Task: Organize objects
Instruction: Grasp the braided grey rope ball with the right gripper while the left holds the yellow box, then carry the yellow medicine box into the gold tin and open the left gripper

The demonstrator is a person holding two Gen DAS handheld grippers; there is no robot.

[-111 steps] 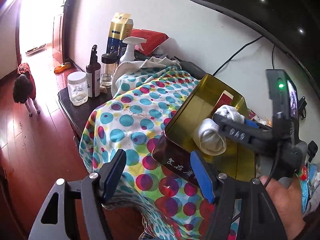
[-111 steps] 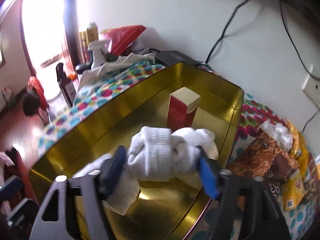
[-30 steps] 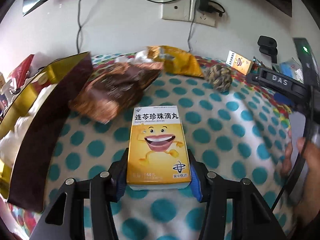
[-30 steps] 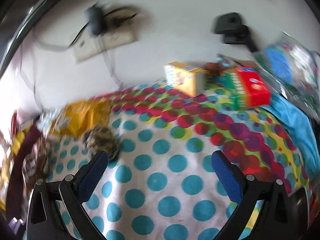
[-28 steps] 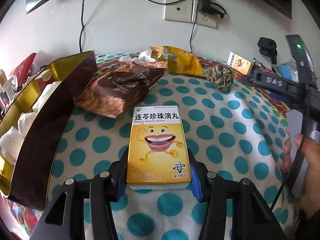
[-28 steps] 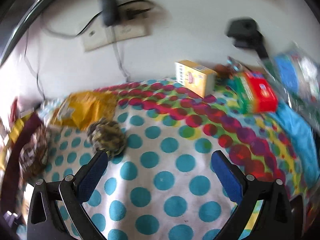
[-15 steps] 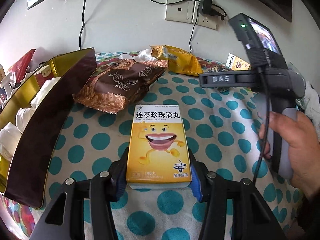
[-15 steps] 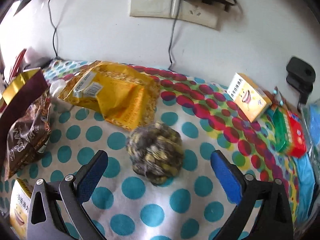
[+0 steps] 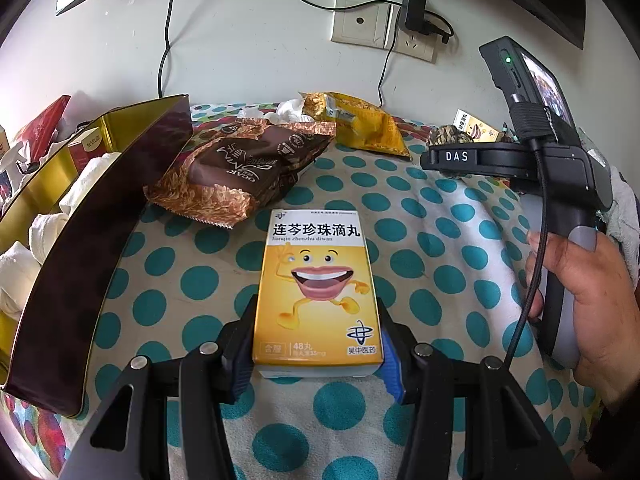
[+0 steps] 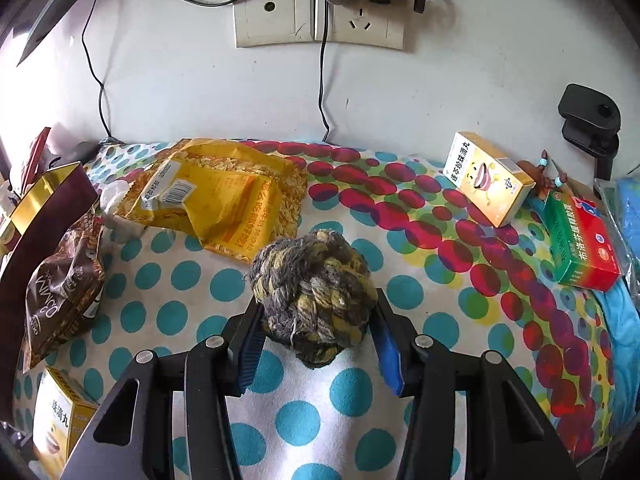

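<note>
Right claw has closed around the rope ball; left claw stays clamped on the medicine box.

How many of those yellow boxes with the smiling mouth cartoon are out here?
2. One yellow cartoon-mouth box sits clamped in the left gripper; another lies near the wall beside the green-and-red box. Others may be hidden.

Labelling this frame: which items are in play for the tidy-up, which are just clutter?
In play: yellow cardboard medicine box in left gripper; grey-yellow braided rope ball between right gripper jaws; gold metal tin.
Clutter: brown foil snack bag; white wall socket.
</note>
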